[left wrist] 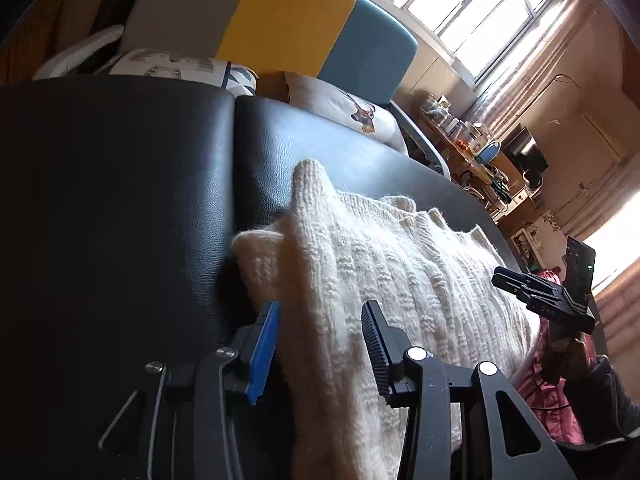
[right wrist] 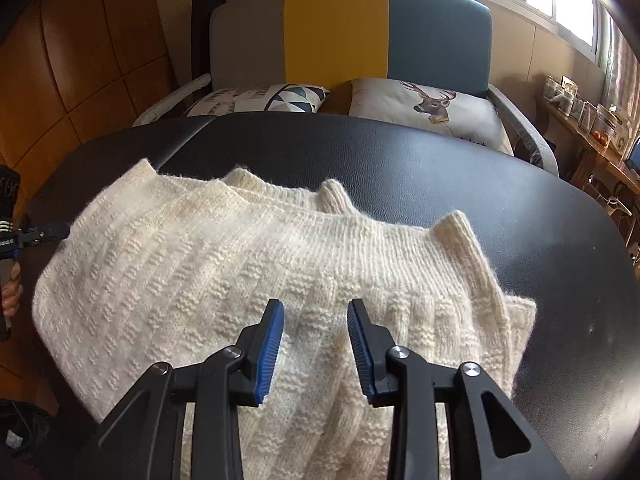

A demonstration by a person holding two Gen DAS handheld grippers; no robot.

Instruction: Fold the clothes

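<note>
Hand-held gripper (right wrist: 316, 312) on each side — jaws apart, straddling cream sweater (right wrist: 224, 248).

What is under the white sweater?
The sweater lies on a black padded table, visible around it. Anything hidden beneath the knit cannot be seen.

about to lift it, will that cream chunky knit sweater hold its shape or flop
The cream chunky knit sweater probably flops: it already lies in soft ridges. Its fuzzy knit should grip rather than slip on the black padded leather table, likely bunching if pushed.
</note>
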